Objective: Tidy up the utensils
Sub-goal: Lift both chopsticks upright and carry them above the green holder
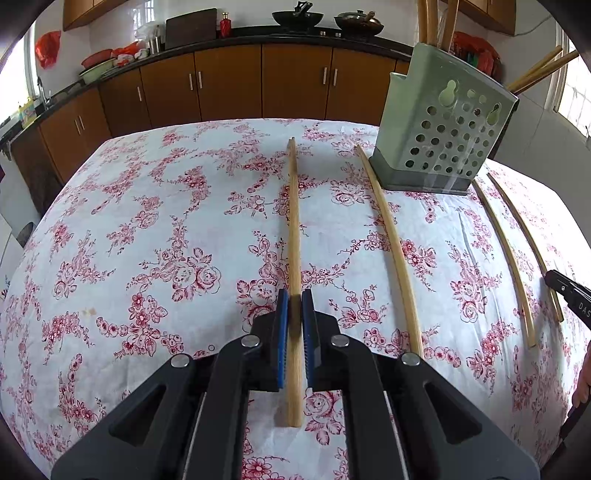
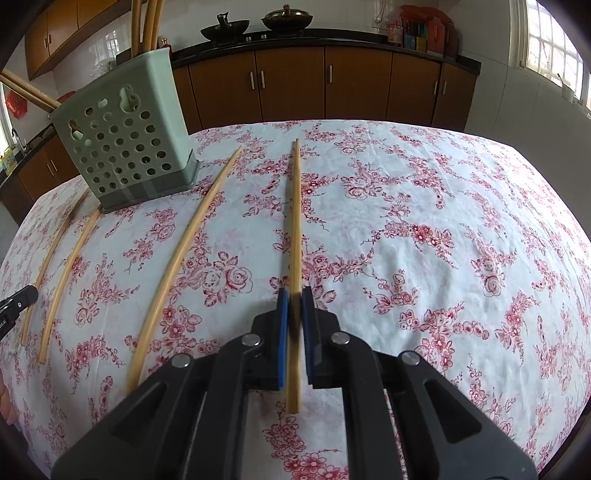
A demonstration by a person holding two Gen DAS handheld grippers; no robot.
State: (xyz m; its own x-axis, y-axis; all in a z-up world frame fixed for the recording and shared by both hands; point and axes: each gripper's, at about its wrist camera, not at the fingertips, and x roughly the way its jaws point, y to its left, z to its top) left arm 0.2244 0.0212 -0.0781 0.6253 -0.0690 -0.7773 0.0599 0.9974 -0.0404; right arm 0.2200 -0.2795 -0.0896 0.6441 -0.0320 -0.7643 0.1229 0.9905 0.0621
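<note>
In the left wrist view my left gripper [image 1: 294, 297] is shut on a long wooden chopstick [image 1: 293, 221] that points away over the floral tablecloth [image 1: 166, 229]. A second chopstick [image 1: 393, 254] lies to its right, and two more [image 1: 508, 258] lie further right, near my right gripper [image 1: 569, 295] at the frame's edge. In the right wrist view my right gripper [image 2: 295, 297] is shut on another chopstick [image 2: 295, 221]. Three chopsticks [image 2: 184, 254] lie to its left, with my left gripper [image 2: 14, 302] beside the outermost. A green perforated holder [image 1: 443, 140] [image 2: 125, 147] stands upright at the back, with several chopsticks in it.
Brown kitchen cabinets [image 1: 229, 85] with a dark counter run behind the table. Two woks [image 2: 255, 24] sit on the stove. The cloth right of the right gripper [image 2: 443, 240] carries nothing. A hand [image 1: 583, 376] shows at the frame's right edge.
</note>
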